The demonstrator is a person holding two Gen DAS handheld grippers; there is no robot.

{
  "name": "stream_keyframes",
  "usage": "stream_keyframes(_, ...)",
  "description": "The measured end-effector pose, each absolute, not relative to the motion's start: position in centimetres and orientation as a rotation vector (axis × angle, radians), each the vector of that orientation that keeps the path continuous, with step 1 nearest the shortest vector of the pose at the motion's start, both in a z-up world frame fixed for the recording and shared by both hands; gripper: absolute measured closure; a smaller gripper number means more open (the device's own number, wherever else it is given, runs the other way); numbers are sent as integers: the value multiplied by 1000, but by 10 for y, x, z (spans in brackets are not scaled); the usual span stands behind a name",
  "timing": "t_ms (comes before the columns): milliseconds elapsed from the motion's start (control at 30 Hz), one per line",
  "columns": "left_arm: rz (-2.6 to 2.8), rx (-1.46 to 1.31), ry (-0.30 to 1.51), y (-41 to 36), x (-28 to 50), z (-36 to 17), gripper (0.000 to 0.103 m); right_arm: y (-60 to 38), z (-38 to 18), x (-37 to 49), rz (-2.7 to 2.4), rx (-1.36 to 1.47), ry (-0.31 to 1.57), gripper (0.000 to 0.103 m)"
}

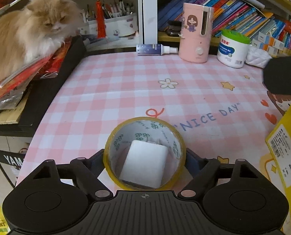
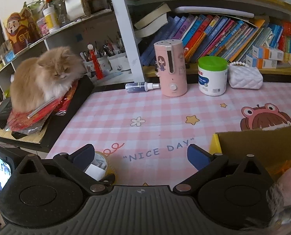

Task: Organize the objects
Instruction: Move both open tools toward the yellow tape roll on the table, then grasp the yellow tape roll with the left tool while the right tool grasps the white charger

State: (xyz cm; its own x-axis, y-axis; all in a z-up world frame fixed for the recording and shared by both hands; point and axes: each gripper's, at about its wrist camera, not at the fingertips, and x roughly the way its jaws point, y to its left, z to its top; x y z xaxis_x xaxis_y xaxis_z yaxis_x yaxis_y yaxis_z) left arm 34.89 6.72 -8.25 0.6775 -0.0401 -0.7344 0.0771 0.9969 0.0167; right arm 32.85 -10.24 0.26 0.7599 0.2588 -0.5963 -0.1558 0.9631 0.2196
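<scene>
A roll of yellowish clear tape sits between the fingers of my left gripper, near the front edge of the pink checked table mat. Both dark fingers lie against the roll's outer sides, so the gripper is shut on it. A white block shows inside the ring. In the right wrist view the same tape roll peeks out behind my right gripper's left finger. My right gripper hangs open over the mat, blue pads wide apart with nothing between them.
An open cardboard box with yellow sides stands at the right. At the back stand a pink humidifier, a green-lidded white tub, a spray bottle and a white quilted pouch. A fluffy orange cat sits at the left.
</scene>
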Motion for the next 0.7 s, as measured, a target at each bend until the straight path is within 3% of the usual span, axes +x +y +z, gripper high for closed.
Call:
stream_keyframes(400, 45, -210, 716, 137, 266, -34, 20, -83, 5, 348, 269, 162, 672, 1)
stream_keyframes(700, 289, -307, 738, 184, 203, -35, 20, -21, -18, 355, 462, -72, 758, 3)
